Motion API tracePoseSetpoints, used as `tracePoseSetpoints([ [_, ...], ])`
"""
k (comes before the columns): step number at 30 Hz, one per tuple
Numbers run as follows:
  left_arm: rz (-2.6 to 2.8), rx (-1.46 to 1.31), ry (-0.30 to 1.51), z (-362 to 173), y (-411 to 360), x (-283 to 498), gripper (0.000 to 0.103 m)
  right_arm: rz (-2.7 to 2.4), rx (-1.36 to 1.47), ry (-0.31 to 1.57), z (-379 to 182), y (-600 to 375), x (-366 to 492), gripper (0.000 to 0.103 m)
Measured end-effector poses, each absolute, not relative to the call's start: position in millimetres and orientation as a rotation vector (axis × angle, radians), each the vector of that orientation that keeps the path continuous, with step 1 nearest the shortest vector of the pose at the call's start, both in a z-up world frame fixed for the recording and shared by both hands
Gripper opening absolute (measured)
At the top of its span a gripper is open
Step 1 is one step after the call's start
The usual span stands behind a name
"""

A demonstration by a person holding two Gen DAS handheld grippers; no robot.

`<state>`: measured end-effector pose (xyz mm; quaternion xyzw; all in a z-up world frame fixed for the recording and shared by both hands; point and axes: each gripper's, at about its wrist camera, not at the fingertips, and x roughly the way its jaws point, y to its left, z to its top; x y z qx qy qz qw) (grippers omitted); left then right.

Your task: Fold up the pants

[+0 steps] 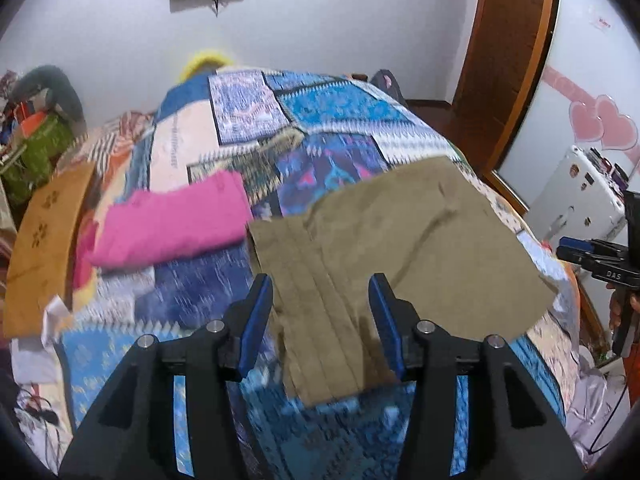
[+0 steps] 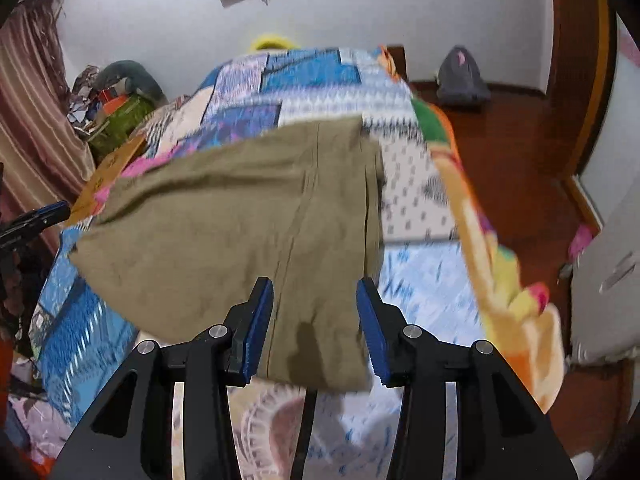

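Two grippers hover over a bed, jaws spread on both and holding nothing. At far left a green bag (image 1: 38, 152) sits stuffed with things too blurred to name. Right of it a folded pink garment (image 1: 172, 222) lies on the patchwork bedspread (image 1: 332, 108). The left gripper (image 1: 321, 300) hangs above the near left edge of the olive pants (image 1: 400, 248), which lie folded flat on the bedspread, long axis running left to right. The right gripper (image 2: 316, 304) hangs over their near right corner.
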<state>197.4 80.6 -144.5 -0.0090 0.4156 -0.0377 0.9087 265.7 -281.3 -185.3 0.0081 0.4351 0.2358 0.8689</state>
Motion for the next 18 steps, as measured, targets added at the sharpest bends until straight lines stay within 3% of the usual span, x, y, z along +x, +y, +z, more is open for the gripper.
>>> tracePoseSetpoints([
  [3, -0.058, -0.002, 0.855, -142.2, 84.2, 215.7, 0.050, 0.486, 0.000, 0.875, -178.1, -275.5, 279.2, 0.052],
  [9, -0.007, -0.011, 0.899, -161.0, 98.0, 259.9, 0.056, 0.488, -0.002, 0.849, -176.8, -258.8, 323.0, 0.052],
  [18, -0.009, -0.083, 1.009, -214.5, 124.3, 302.3, 0.056, 0.471, -0.029, 0.869, -201.8, -239.8, 407.0, 0.053],
])
